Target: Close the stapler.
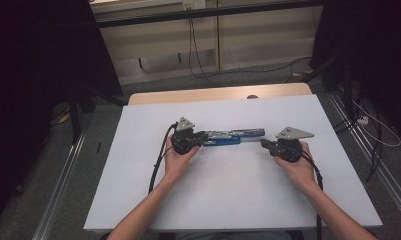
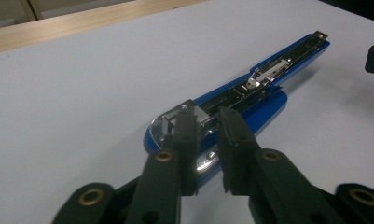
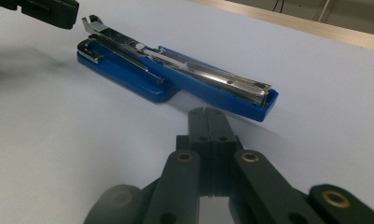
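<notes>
White table (image 1: 228,200) fills the middle of the high view, and the blue stapler (image 1: 233,136) lies swung open flat at its centre, metal staple channel facing up, between the two grippers. Main risk, judged from this: the left gripper (image 2: 208,119) is set over the stapler's rounded metal end with its jaws narrowed but a gap showing between them, and I cannot tell whether the pads actually press on the metal tab there or only straddle it. If the bite lands on the slick chrome edge rather than square on the blue body, the stapler could pivot or skid across the smooth table top on any pull. Second risk: the hinge is loose in the open position, so lifting one end may let the other half flop or fold shut. Third: the spring pusher in the channel could snag a jaw tip. The right gripper (image 3: 208,116) has its jaws pressed together on nothing, tips just short of the stapler's far blue end, apart from it; it offers no bracing as it stands. In the right gripper view the stapler runs from the upper left toward the centre; in the left gripper view, from centre to upper right.
</notes>
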Demonstrator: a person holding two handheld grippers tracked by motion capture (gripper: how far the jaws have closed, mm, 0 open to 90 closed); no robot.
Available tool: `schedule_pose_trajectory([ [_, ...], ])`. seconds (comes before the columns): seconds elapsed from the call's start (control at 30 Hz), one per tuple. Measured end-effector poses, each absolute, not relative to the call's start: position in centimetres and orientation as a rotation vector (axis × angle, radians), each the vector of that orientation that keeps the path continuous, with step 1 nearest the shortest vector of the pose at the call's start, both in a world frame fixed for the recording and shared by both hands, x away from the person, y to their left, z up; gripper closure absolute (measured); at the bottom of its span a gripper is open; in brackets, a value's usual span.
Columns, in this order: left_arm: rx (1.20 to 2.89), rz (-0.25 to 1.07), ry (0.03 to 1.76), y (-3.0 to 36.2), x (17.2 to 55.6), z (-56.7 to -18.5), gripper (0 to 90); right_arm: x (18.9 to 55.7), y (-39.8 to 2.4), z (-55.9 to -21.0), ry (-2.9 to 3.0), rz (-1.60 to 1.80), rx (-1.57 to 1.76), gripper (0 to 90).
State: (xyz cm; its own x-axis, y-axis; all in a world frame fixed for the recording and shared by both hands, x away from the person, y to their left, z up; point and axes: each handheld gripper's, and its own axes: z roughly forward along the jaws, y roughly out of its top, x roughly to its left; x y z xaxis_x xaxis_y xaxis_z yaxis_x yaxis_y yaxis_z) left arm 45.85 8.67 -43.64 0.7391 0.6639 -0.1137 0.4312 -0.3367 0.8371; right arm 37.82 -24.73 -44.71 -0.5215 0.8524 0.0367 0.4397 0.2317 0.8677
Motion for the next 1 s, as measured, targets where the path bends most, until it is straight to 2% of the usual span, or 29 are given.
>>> schedule_pose_trajectory([
  [0.1,2.007,0.323,0.812,8.5,45.9,-43.8,89.7,38.1,-24.7,-44.8,2.062,1.213,1.191,90.0],
  [0.43,2.081,0.346,0.828,7.5,46.2,-44.3,90.0,38.8,-24.3,-44.9,2.078,1.174,1.195,90.0],
  [0.63,2.084,0.312,0.827,7.3,46.4,-44.8,90.0,39.3,-24.0,-45.2,2.111,1.127,1.192,90.0],
  [1.0,2.079,0.331,0.810,7.0,46.3,-44.9,90.0,40.0,-24.1,-45.6,2.114,1.111,1.221,90.0],
])
